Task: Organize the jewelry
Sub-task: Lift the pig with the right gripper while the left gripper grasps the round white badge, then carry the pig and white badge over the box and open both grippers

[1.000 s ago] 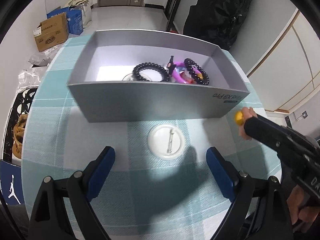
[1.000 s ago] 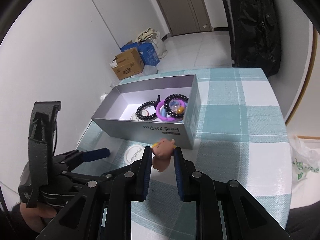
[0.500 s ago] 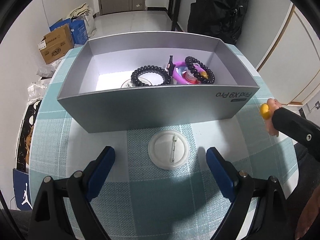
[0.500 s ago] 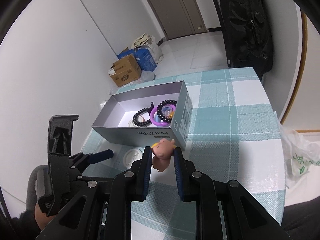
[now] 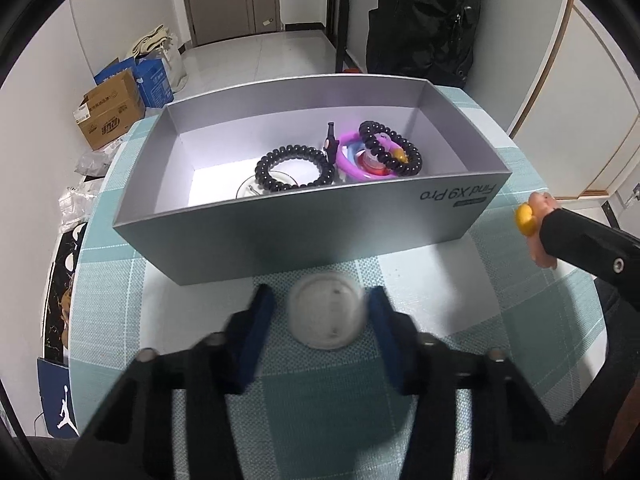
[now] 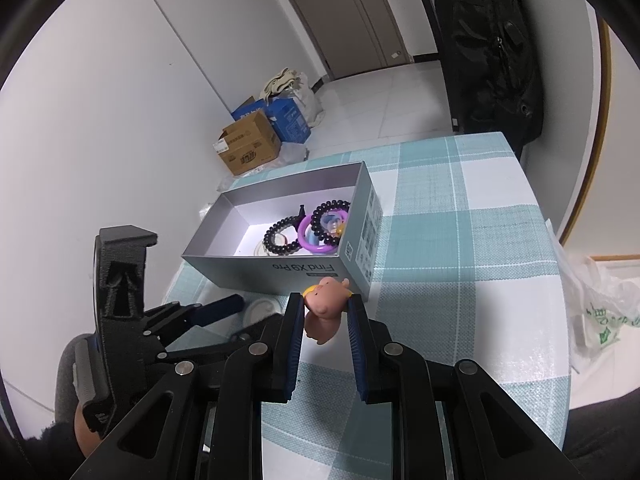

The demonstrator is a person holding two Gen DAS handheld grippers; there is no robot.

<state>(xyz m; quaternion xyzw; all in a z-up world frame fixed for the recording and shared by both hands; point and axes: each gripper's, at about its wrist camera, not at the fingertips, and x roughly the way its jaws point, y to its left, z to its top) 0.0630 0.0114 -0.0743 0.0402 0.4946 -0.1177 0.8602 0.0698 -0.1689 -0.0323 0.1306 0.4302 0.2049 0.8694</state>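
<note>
One white round pin badge (image 5: 326, 316) lies on the teal-and-white checked tablecloth (image 5: 460, 376), just in front of the grey box's (image 5: 304, 232) near wall. The left gripper (image 5: 325, 334) straddles it, jaws closing on either side; through the motion blur I cannot tell whether the blue pads (image 5: 256, 336) already touch its rim. The right gripper (image 6: 322, 322) is clamped narrowly on a small pink pig figurine (image 6: 325, 308) with a yellow patch, held above the cloth beside the box's near right corner. Inside the box, toward its right end, lie two black bead bracelets (image 5: 294, 172), a purple ring-shaped band (image 5: 347, 162) and another pale disc (image 5: 250, 190). Cardboard cartons (image 5: 110, 114) stand on the floor beyond the table.
</note>
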